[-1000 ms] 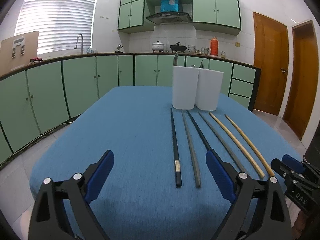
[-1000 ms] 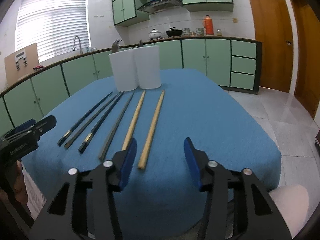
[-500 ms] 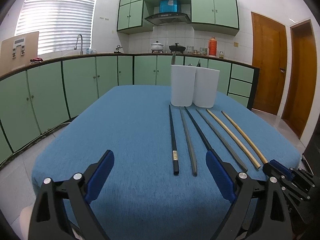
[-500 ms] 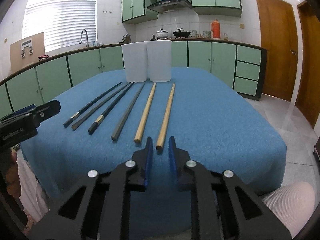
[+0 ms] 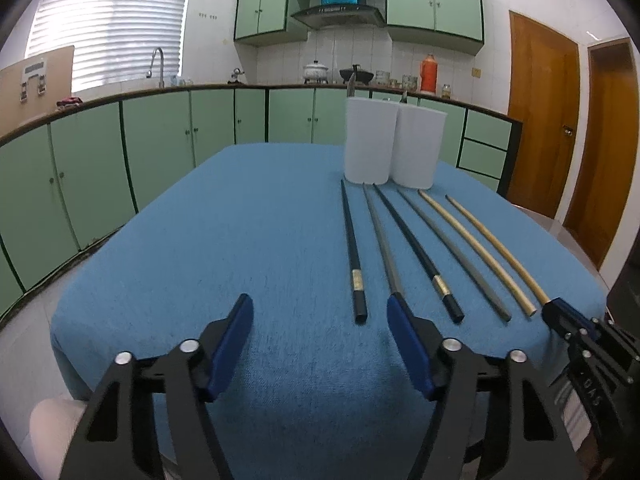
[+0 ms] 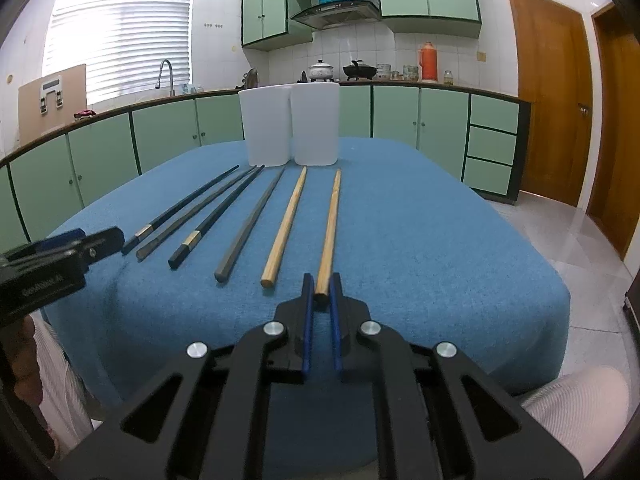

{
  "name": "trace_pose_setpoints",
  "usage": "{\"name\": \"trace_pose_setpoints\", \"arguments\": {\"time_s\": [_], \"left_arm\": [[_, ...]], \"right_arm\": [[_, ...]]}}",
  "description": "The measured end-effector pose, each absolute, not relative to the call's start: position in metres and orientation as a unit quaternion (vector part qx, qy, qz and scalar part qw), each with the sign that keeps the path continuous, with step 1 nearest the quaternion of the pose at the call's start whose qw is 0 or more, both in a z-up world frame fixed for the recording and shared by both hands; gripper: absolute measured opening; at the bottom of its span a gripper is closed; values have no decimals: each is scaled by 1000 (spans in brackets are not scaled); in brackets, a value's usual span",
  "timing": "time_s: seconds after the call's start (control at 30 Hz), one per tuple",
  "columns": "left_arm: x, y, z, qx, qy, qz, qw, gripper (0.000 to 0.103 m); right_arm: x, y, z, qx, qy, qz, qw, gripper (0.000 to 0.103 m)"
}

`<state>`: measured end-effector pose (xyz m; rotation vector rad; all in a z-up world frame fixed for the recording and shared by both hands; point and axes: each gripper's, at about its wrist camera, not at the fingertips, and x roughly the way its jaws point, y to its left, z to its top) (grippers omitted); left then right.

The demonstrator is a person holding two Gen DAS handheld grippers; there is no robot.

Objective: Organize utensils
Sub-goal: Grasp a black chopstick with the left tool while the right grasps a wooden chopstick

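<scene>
Several chopsticks lie side by side on the blue tablecloth (image 6: 420, 240): two black ones (image 6: 218, 216), two grey ones (image 6: 250, 222) and two wooden ones. Two white holders (image 6: 292, 124) stand behind them, with utensil tips showing above them in the left wrist view (image 5: 394, 146). My right gripper (image 6: 321, 286) is nearly shut around the near end of the rightmost wooden chopstick (image 6: 330, 224), which lies on the cloth. My left gripper (image 5: 320, 316) is open and empty above the near edge, left of the black chopstick (image 5: 352, 248).
The table's near edge drops off just under both grippers. Green cabinets (image 5: 160, 148) and a counter run behind the table. Wooden doors (image 6: 548, 92) stand at the right. Tiled floor (image 6: 580, 252) lies to the right of the table.
My right gripper has closed from wide open and moved forward onto the end of the rightmost wooden chopstick. My left gripper has narrowed somewhat and both views have drawn back a little.
</scene>
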<state>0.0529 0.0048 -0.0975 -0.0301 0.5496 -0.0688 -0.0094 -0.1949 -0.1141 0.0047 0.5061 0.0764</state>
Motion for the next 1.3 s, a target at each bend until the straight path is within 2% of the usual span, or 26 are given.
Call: {"name": "trace_pose_setpoints", "arguments": {"time_s": [0.23, 0.3, 0.37, 0.6, 1.0, 1.3], "left_arm": [[58, 0, -104, -11, 279, -37, 959, 54], [59, -3, -104, -8, 280, -40, 959, 48], [60, -4, -105, -5, 281, -43, 959, 36], [59, -13, -107, 0, 284, -62, 957, 7], [53, -10, -95, 0, 278, -53, 959, 6], [46, -5, -52, 5, 229, -54, 972, 6]], "right_arm": [[-9, -195, -114, 4, 250, 38, 967, 7], [-9, -196, -114, 4, 250, 39, 968, 7], [-9, -195, -114, 6, 250, 39, 967, 7], [-9, -196, -113, 7, 249, 39, 968, 8], [-7, -201, -108, 5, 251, 44, 967, 7], [-9, -212, -59, -8, 204, 49, 978, 6]]}}
